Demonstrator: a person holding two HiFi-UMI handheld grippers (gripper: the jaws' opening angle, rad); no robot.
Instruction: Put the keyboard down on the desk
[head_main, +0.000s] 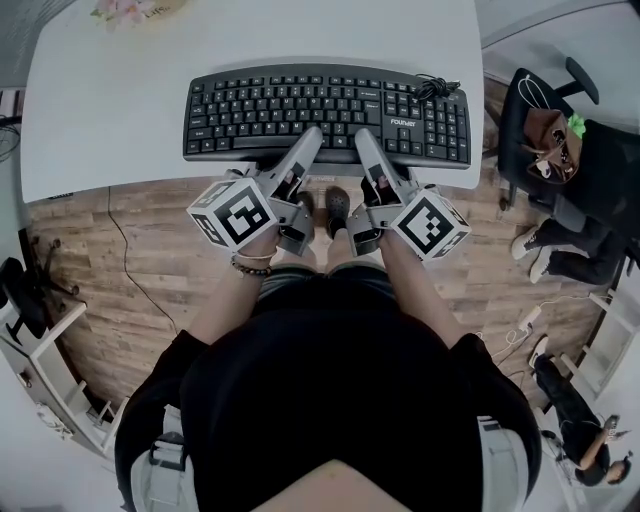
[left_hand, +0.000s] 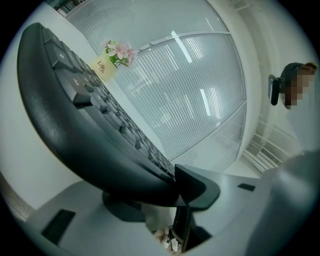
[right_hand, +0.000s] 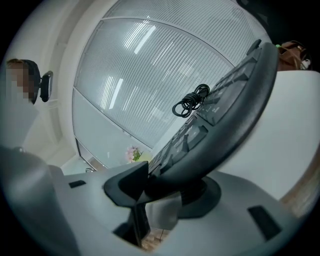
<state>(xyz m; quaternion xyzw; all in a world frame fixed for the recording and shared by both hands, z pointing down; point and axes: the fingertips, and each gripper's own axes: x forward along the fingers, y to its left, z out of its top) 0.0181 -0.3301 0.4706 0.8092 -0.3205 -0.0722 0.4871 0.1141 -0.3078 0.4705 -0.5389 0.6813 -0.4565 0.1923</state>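
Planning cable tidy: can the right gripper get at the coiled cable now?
Probably not: right gripper is clamped on the keyboard's near edge; the coiled cable lies uncovered at its far edge.

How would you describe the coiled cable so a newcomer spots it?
Find the white desk, then the black keyboard near its front edge. At the keyboard's far right corner, above the number pad, sits the coiled cable: a small black bundle of loops, the only tangled thing among flat rows of keys.
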